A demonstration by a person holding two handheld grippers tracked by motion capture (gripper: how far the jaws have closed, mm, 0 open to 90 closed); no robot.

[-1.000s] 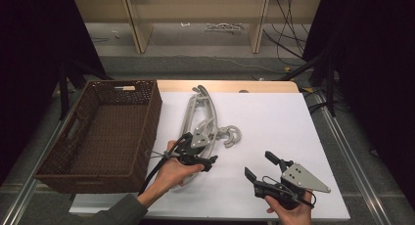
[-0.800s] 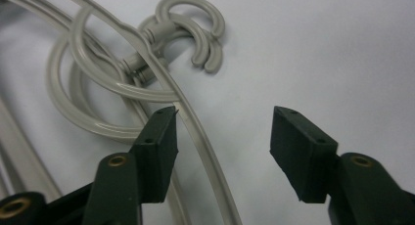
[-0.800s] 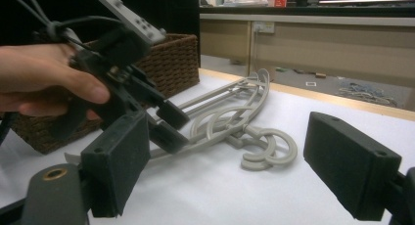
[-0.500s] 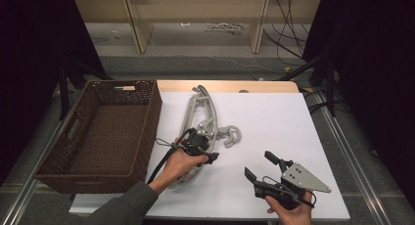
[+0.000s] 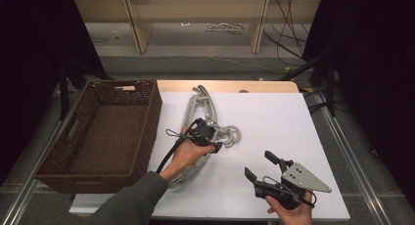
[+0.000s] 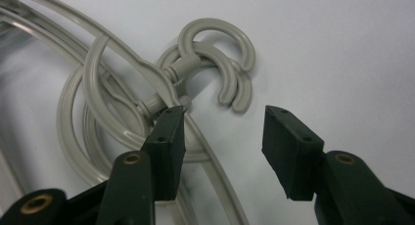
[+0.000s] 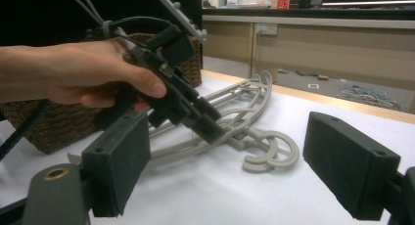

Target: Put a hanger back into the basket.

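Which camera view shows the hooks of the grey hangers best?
The left gripper view: the hooks lie close, sharp and unobstructed, just beyond the left gripper. The right gripper view shows them low from the side, overlapping. The high view shows them small, beside the hand.

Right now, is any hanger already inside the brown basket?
No, the basket holds nothing, and the grey hangers lie beside it on the white table.

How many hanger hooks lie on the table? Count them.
2 hooks: the upper hook and the lower hook lie overlapped beside the left gripper. More may be hidden in the stack.
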